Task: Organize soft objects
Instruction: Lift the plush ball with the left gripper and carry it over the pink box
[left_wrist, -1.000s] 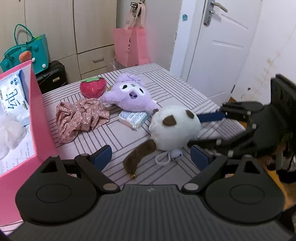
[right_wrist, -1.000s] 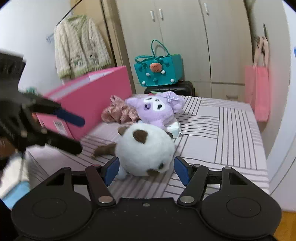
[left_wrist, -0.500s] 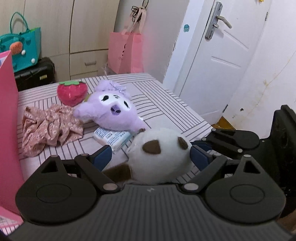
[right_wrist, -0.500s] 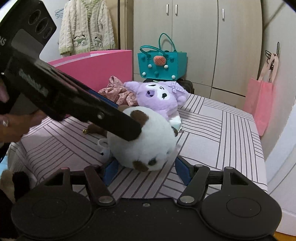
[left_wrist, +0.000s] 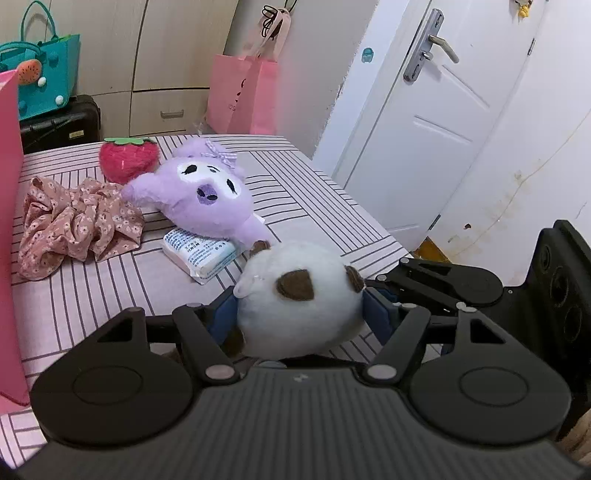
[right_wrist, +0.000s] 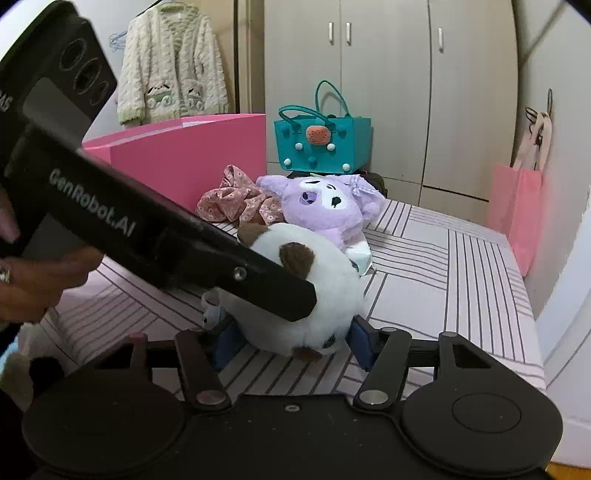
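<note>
A round white plush toy (left_wrist: 299, 306) with brown patches lies on the striped counter (left_wrist: 317, 195). The left tongs (left_wrist: 299, 317) and right tongs (right_wrist: 291, 339) have just closed, clamping it from both sides.

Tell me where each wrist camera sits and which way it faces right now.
Left wrist: on the left gripper, facing the white door; right gripper shows.
Right wrist: on the right gripper, facing the wardrobe; left gripper and a hand show.
Shared: white plush, purple plush, floral cloth, striped table.
</note>
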